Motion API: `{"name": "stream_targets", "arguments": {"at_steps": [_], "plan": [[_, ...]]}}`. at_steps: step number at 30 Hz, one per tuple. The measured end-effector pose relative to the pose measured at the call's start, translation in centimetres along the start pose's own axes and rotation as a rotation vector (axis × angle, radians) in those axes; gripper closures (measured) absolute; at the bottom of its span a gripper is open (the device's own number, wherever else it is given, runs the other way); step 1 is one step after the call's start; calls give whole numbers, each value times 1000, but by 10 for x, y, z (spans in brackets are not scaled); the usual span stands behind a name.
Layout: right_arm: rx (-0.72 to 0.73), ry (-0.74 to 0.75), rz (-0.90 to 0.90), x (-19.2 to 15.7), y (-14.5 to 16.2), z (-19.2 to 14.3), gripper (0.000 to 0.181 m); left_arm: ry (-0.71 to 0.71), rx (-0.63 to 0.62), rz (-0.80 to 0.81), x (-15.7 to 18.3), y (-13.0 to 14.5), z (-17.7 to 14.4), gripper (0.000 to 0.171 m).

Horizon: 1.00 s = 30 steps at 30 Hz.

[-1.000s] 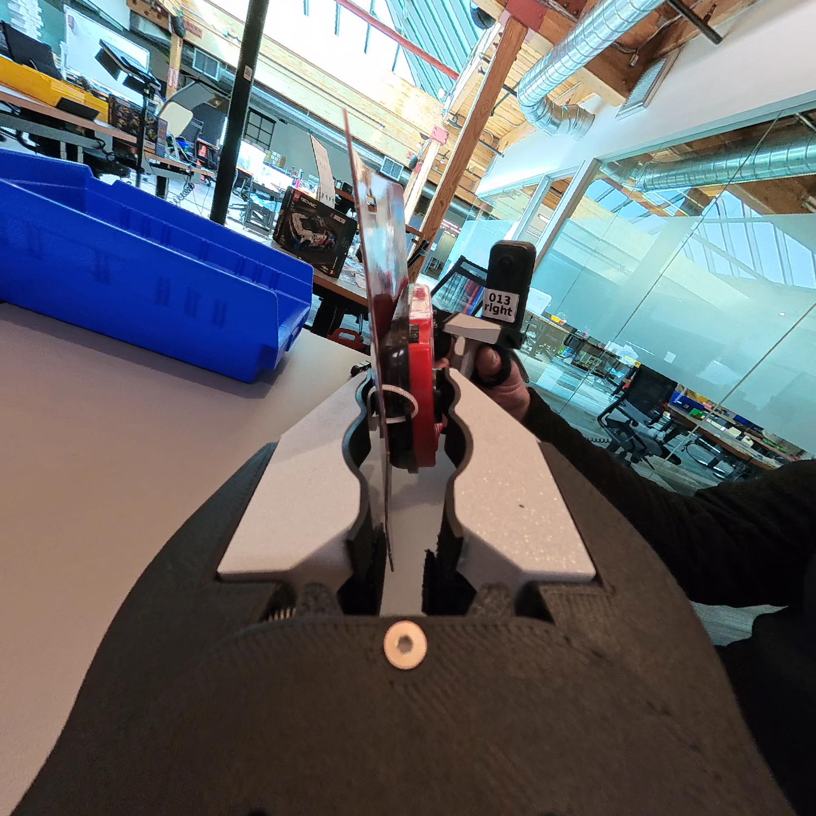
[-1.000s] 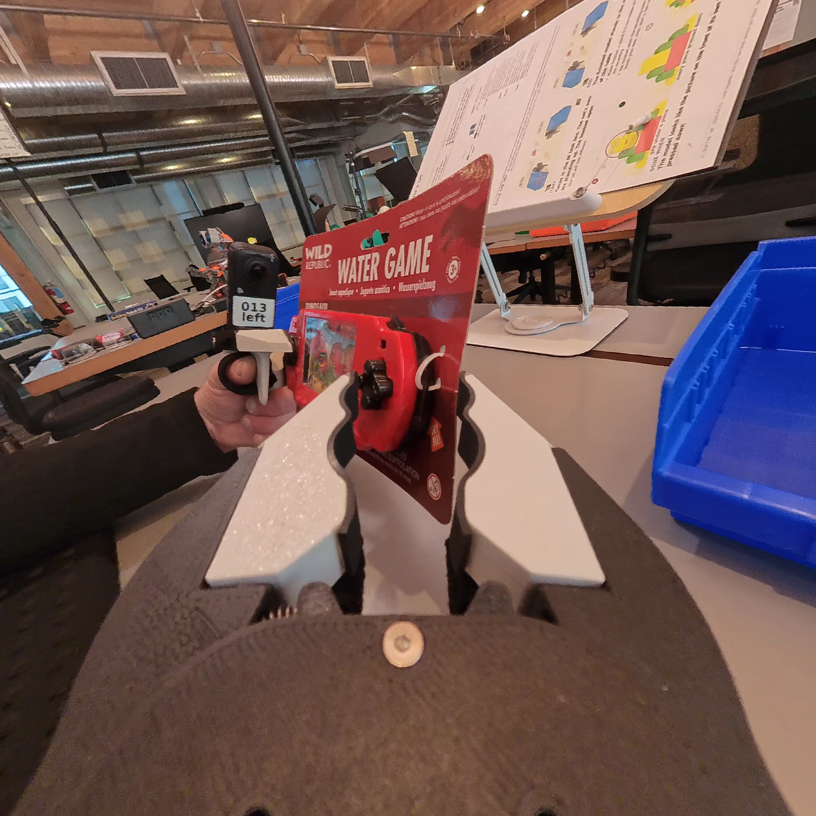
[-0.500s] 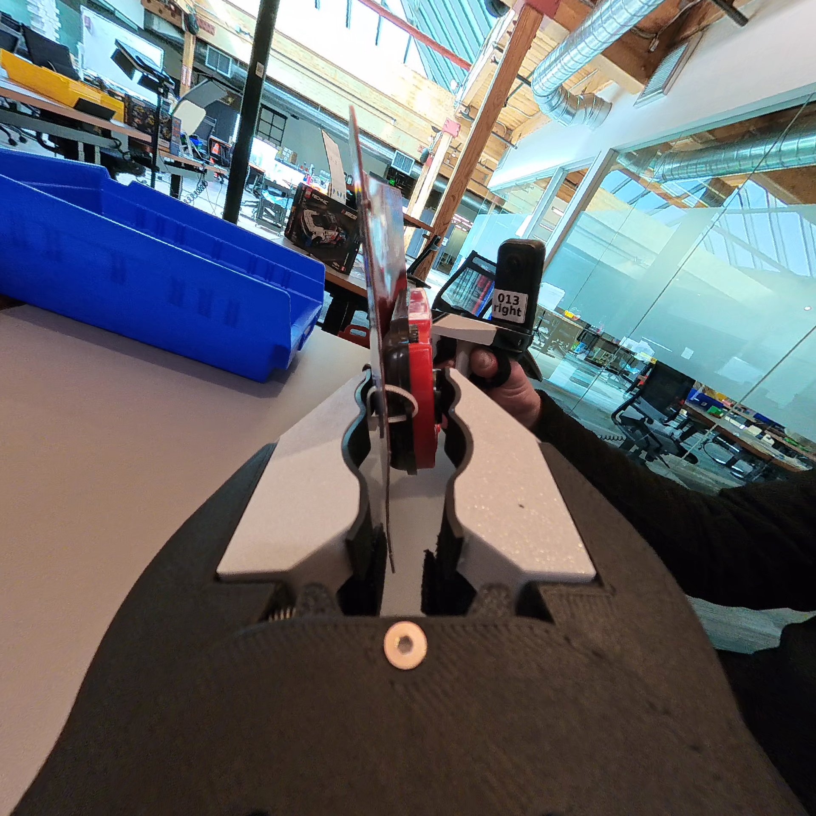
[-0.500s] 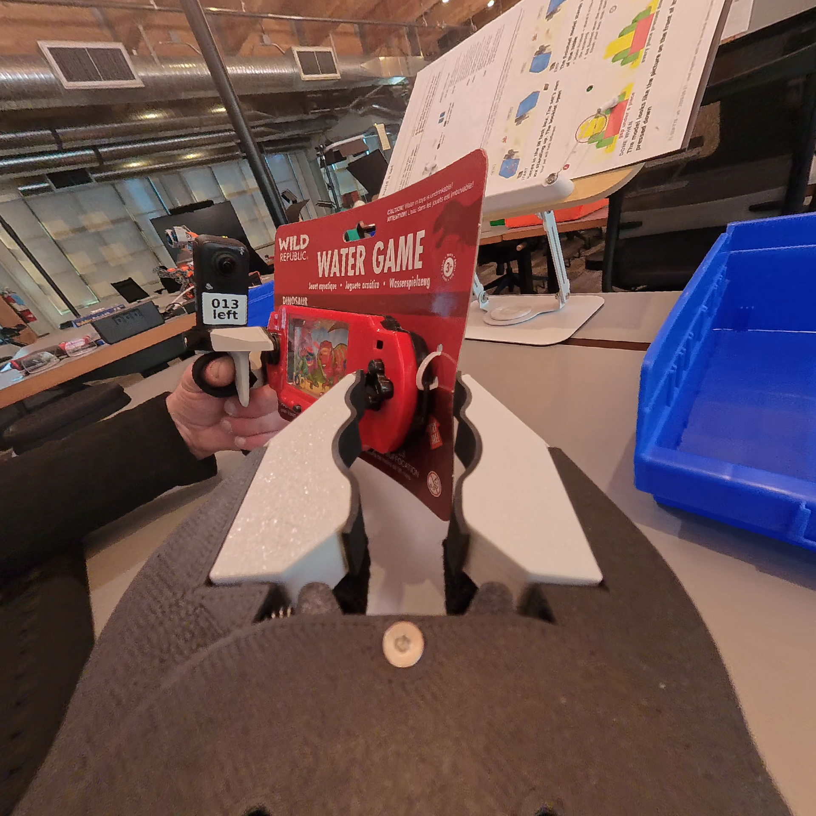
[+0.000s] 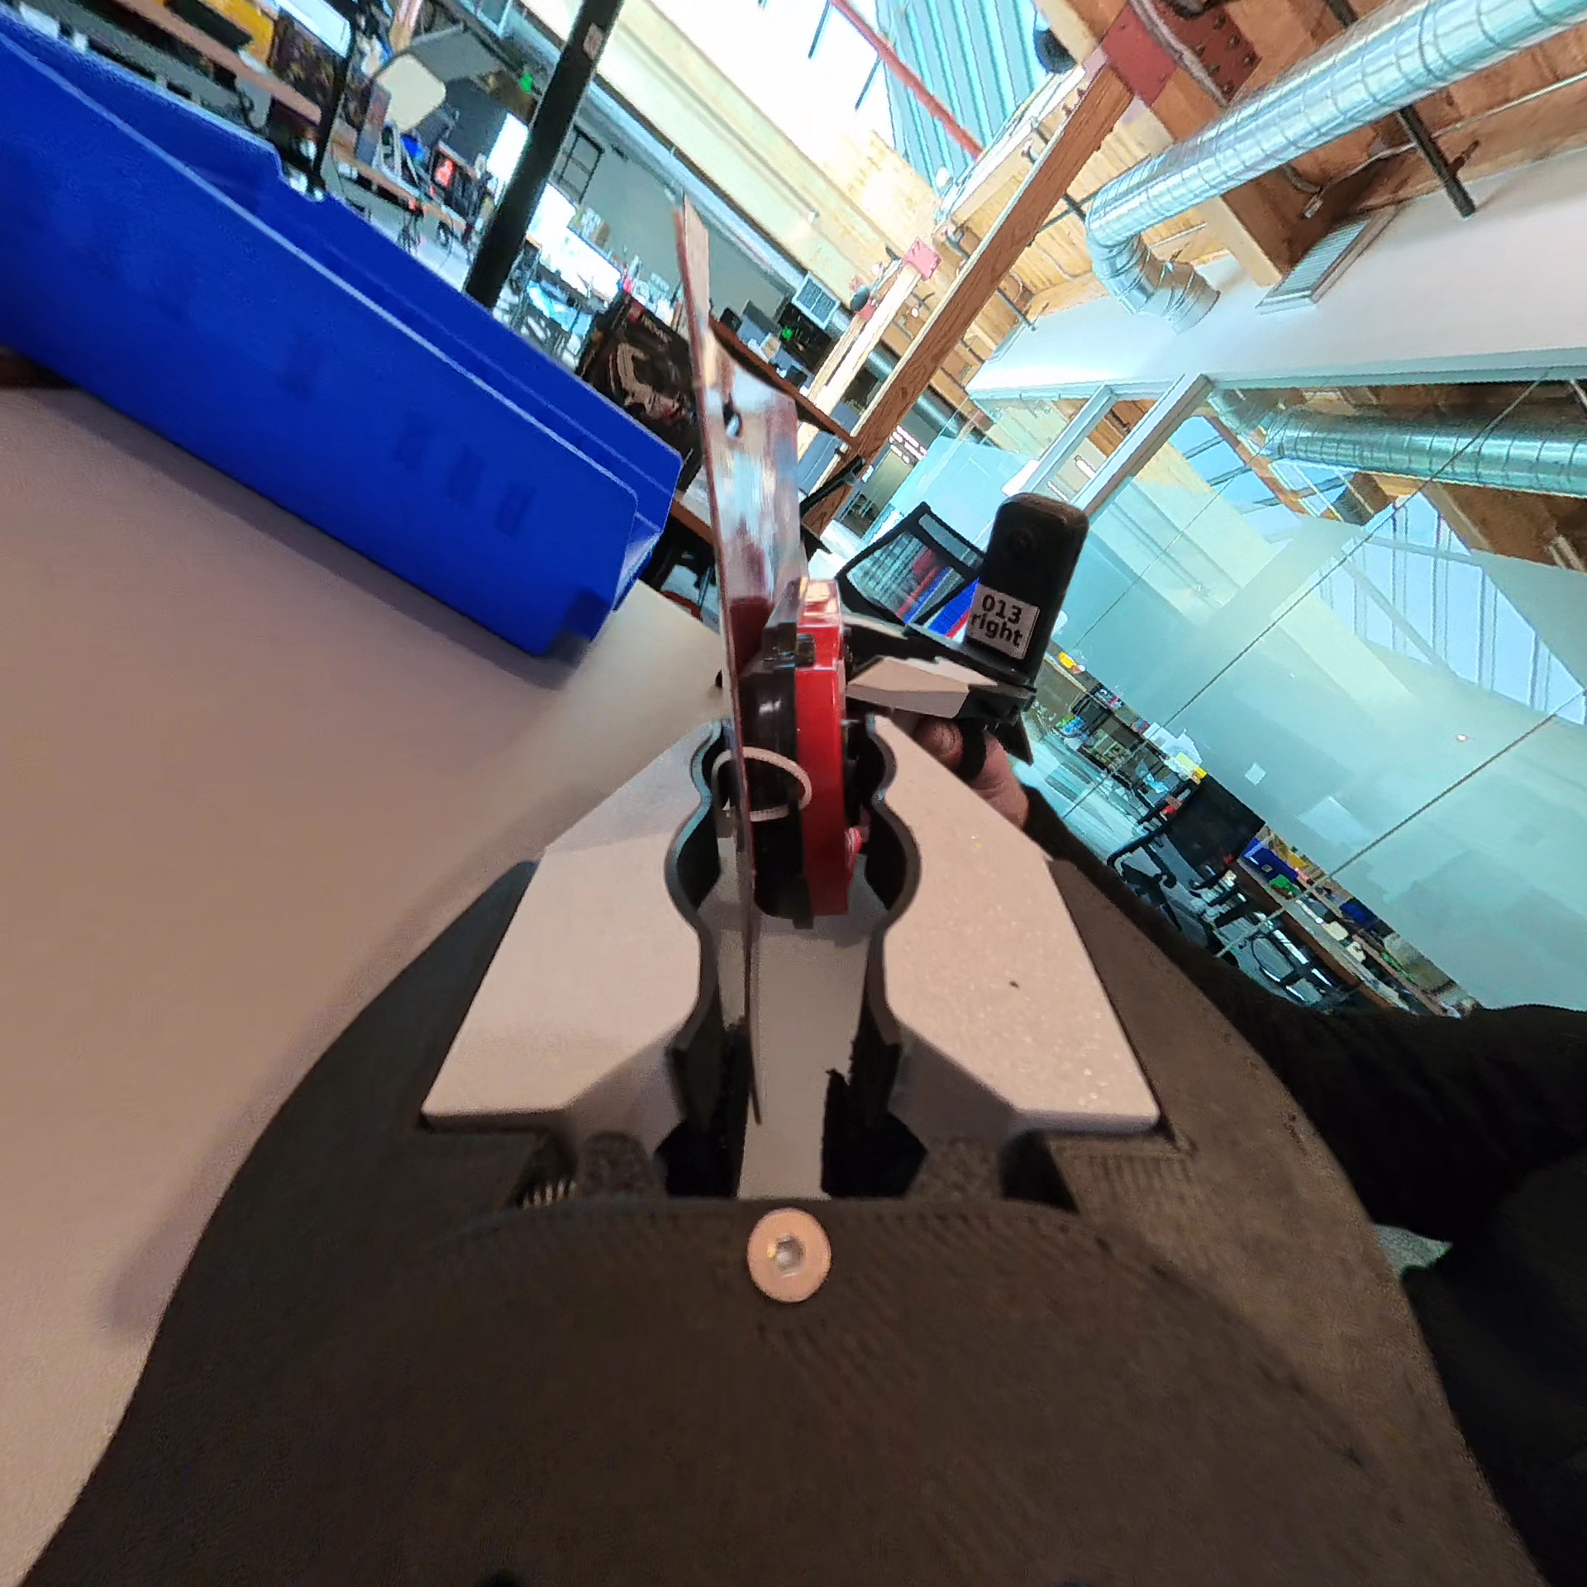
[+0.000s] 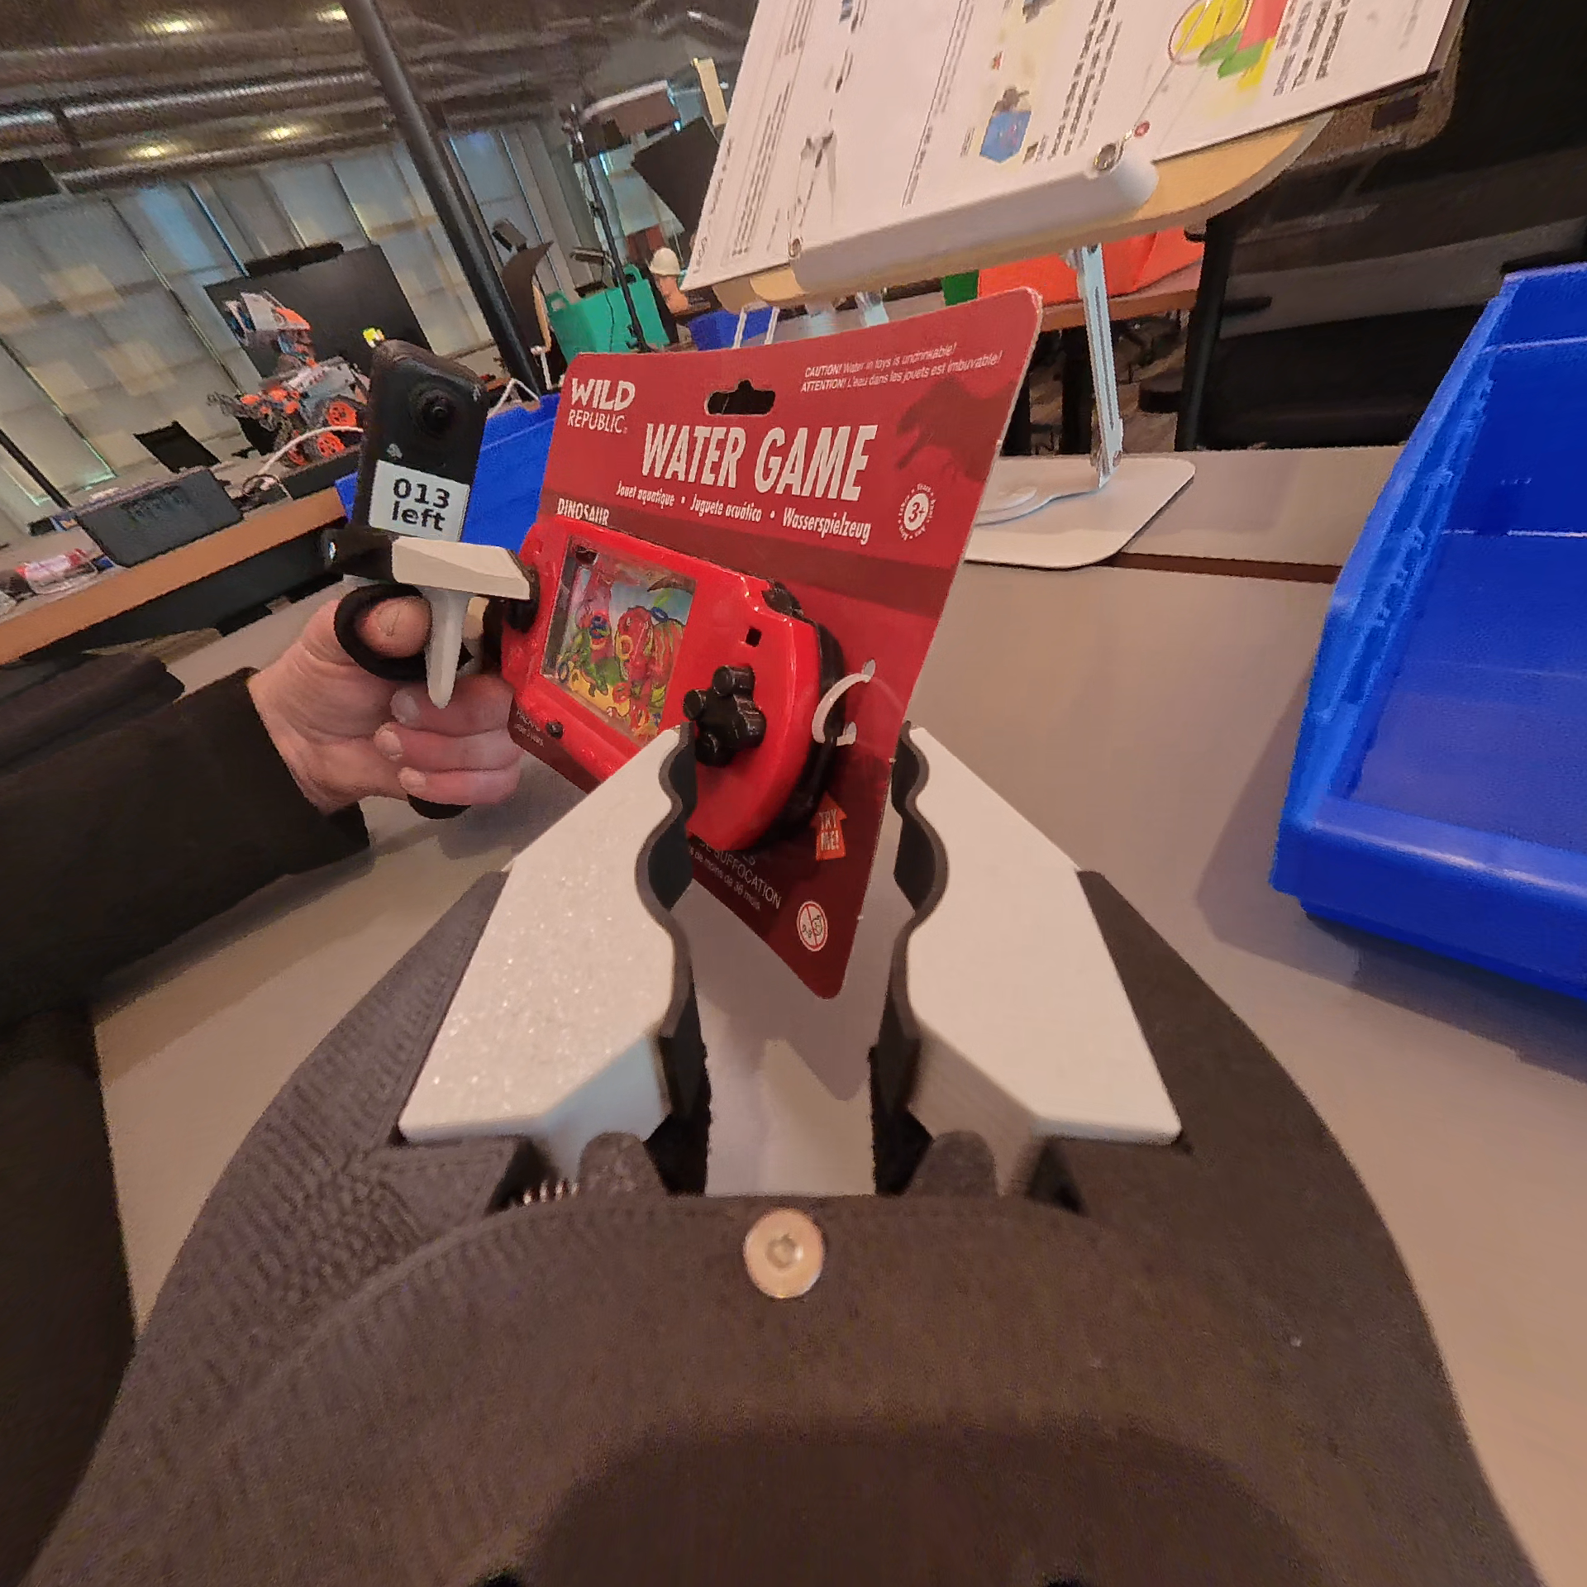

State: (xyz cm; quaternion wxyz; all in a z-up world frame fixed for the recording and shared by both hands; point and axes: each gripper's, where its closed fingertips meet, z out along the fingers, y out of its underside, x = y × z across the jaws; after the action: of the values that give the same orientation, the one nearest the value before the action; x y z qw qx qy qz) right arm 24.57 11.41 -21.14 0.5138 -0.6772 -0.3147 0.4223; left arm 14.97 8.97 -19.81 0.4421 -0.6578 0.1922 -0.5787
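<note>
We hold the red carded toy (image 6: 777,618) clear above the grey table (image 6: 1159,773), one gripper at each end. The left gripper (image 5: 794,773) is clamped on one end, card edge-on between its fingers. The right gripper (image 6: 786,747) is closed on the other end, fingers pressing card and toy. A blue bin (image 6: 1460,653) sits nearby on the table.
</note>
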Motion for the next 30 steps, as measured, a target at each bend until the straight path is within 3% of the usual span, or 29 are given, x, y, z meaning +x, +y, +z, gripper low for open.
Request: {"name": "stream_targets", "arguments": {"at_steps": [7, 14, 30], "plan": [[-91, 14, -2, 3, 19, 7, 139, -86, -102, -16, -20, 18, -8, 140], [-210, 17, -26, 2, 40, 12, 140, -202, -297, 10, -36, 47, -17, 136], [-310, 34, -60, 6, 54, 12, 139, -259, -395, 94, -41, 55, -19, 135]]}}
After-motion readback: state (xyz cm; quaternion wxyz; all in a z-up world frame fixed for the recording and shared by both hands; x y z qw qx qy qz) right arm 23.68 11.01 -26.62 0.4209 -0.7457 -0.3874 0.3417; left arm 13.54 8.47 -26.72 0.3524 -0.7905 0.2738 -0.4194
